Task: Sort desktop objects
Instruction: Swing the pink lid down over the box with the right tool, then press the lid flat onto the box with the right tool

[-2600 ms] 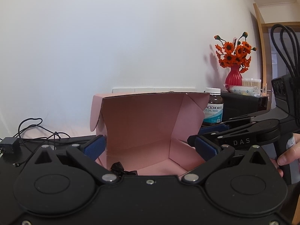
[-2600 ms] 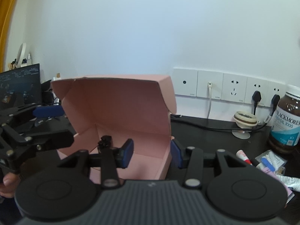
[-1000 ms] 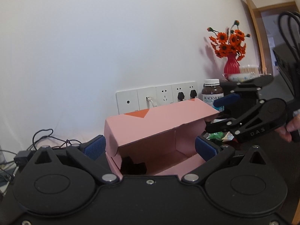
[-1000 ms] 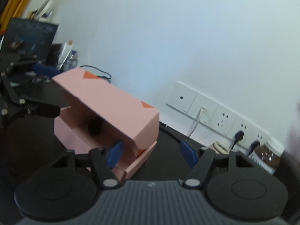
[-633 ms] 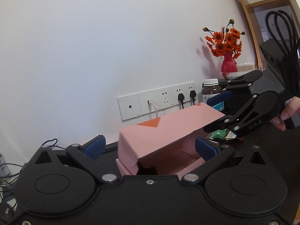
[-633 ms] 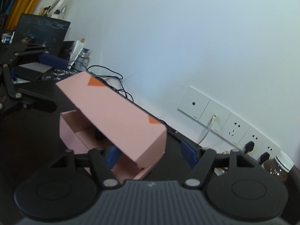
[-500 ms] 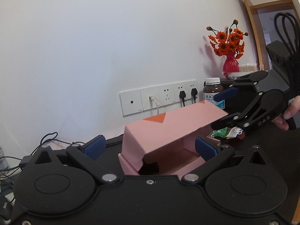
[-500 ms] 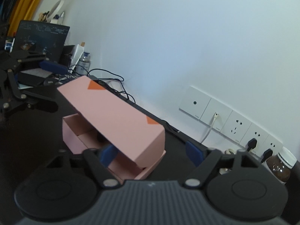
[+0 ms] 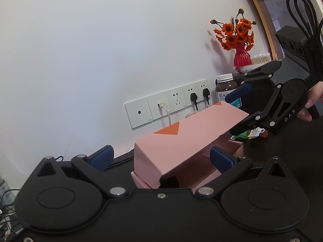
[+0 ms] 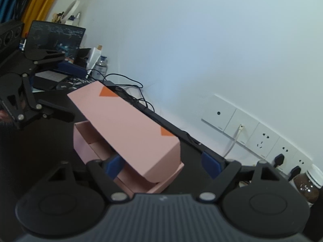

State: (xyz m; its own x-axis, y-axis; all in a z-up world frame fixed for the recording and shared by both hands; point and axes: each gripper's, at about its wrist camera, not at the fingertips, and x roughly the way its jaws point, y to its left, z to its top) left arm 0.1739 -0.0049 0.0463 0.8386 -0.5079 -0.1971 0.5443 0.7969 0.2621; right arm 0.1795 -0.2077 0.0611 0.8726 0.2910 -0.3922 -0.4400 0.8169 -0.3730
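Box: the pink box [image 9: 189, 141] sits on the dark desk [image 10: 50, 141], just ahead of and between both sets of fingers; its lid [image 10: 129, 129] leans low over the tray but is not shut, with a gap showing along the front.
Inside the box: something dark shows through the gap nearest the left gripper [image 9: 161, 159]; what it is cannot be told.
Left fingers: spread wide, one blue pad on each side of the near end of the box, touching nothing and holding nothing.
Right fingers: the right gripper [image 10: 163, 164] is also wide apart and empty; its left pad [image 10: 114, 165] sits at the open gap under the lid and its other pad is clear of the box on the far side. Seen from the left wrist, one finger lies at the lid's far corner; contact cannot be told.
Done so far: judging by the dark thing in the tray, at least one item seems packed, and the lid is most of the way down.
Left to do: press the lid fully closed. A brown bottle [image 9: 226, 89] and small packets [image 9: 250, 134] lie beyond the right fingers, unsorted.
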